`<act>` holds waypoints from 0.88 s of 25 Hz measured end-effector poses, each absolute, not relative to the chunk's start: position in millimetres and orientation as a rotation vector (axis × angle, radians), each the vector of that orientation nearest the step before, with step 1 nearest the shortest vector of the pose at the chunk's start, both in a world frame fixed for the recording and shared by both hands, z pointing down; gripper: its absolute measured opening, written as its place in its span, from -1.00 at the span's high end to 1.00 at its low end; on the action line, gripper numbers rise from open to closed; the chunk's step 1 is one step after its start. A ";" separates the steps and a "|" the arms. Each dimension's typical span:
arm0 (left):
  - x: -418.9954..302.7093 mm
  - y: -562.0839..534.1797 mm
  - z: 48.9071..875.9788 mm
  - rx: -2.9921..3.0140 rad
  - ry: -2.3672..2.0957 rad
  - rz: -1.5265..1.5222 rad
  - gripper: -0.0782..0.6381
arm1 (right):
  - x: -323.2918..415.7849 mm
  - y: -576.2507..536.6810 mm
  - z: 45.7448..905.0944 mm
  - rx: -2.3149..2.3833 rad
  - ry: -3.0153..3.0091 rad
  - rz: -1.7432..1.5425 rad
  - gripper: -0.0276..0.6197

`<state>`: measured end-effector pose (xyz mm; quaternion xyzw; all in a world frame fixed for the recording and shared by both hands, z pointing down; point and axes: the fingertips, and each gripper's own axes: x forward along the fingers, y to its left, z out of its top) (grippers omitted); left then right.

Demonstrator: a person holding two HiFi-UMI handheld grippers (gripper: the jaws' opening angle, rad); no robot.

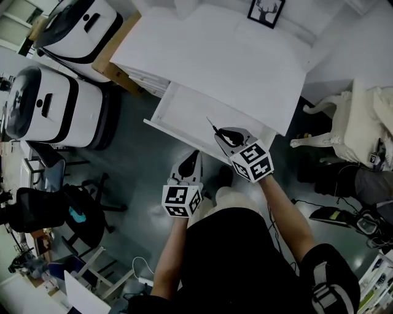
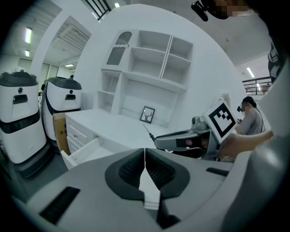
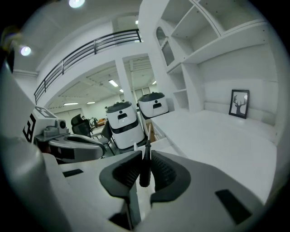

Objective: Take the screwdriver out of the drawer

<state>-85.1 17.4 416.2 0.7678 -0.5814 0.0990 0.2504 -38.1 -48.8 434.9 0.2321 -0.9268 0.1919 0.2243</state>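
My right gripper (image 1: 222, 136) is shut on the screwdriver (image 3: 145, 159), its dark handle between the pads and its thin shaft (image 1: 212, 126) sticking out forward. It hangs above the front of the open white drawer (image 1: 178, 110) of the desk. In the left gripper view the screwdriver (image 2: 148, 131) pokes out of the right gripper (image 2: 158, 141) at the right. My left gripper (image 1: 191, 160) is shut with nothing in it, lower and to the left, just in front of the drawer's front panel.
The white desk top (image 1: 215, 55) carries a small framed deer picture (image 1: 266, 11) at the back, under open shelves (image 2: 149, 63). Two white and black machines (image 1: 52, 104) and a cardboard box (image 1: 113, 52) stand left of the desk. A white ornate chair (image 1: 344, 119) is at the right.
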 end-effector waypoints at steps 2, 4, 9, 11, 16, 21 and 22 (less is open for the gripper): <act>-81.0 12.4 407.4 2.112 -1.579 0.260 0.71 | -31.9 -49.5 417.1 0.682 -2.594 0.539 0.67; -77.3 8.0 398.5 2.137 -1.575 0.257 0.71 | -26.2 -49.3 399.1 0.717 -2.634 0.549 0.67; -74.9 -6.7 376.7 2.179 -1.593 0.219 0.71 | -12.1 -55.7 354.8 0.784 -2.741 0.543 0.67; -74.6 -11.4 368.8 2.193 -1.605 0.220 0.71 | -5.0 -60.7 339.8 0.810 -2.775 0.548 0.67; -77.5 -16.3 353.5 2.212 -1.625 0.215 0.71 | 11.8 -69.5 314.1 0.878 -2.814 0.531 0.67; -90.8 -27.9 329.0 2.225 -1.675 0.176 0.71 | 19.5 -74.0 293.6 0.901 -2.851 0.511 0.67; -92.3 -29.8 324.0 2.229 -1.683 0.166 0.71 | 20.6 -74.3 290.4 0.902 -2.859 0.502 0.67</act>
